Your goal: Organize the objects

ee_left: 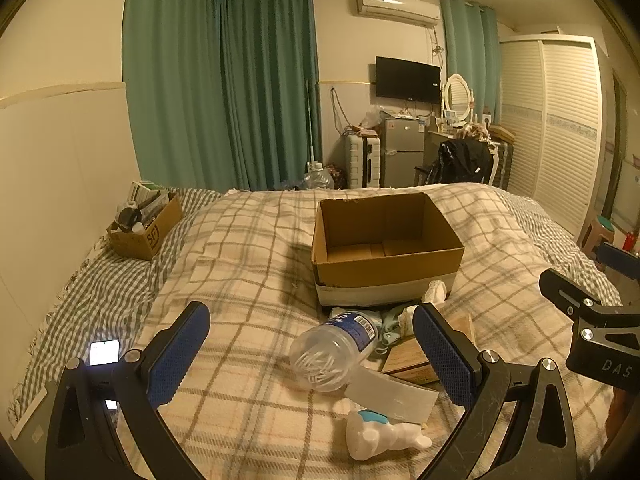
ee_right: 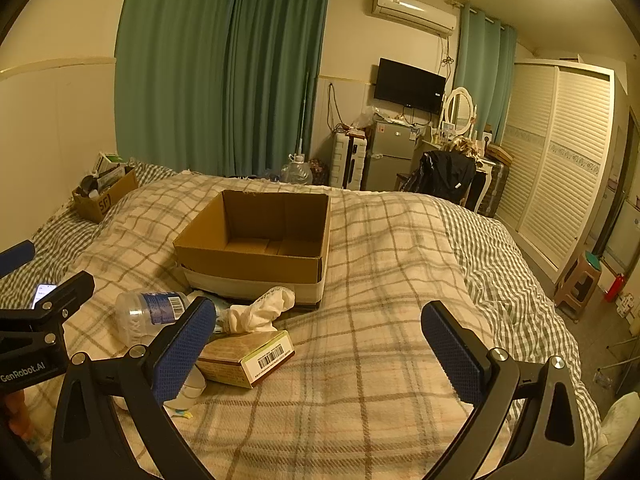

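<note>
An empty open cardboard box (ee_left: pixel 386 236) (ee_right: pixel 256 240) stands on the plaid bed. In front of it lies a pile: a clear plastic bottle (ee_left: pixel 334 346) (ee_right: pixel 150 312) on its side, a small brown carton (ee_left: pixel 408 358) (ee_right: pixel 248 354), a white sock (ee_right: pixel 260 308) (ee_left: pixel 436 292), a flat clear sheet (ee_left: pixel 390 396) and a white bottle with a blue top (ee_left: pixel 380 434). My left gripper (ee_left: pixel 310 358) is open, its jaws either side of the plastic bottle, not touching it. My right gripper (ee_right: pixel 318 354) is open and empty over bare blanket, right of the carton.
A second cardboard box (ee_left: pixel 144 224) (ee_right: pixel 104 192) full of items sits at the bed's far left by the wall. A lit phone (ee_left: pixel 104 352) (ee_right: pixel 42 292) lies on the bed at left. Beyond the bed stand a fridge (ee_left: pixel 402 150), chair, wardrobe and stool (ee_right: pixel 580 280).
</note>
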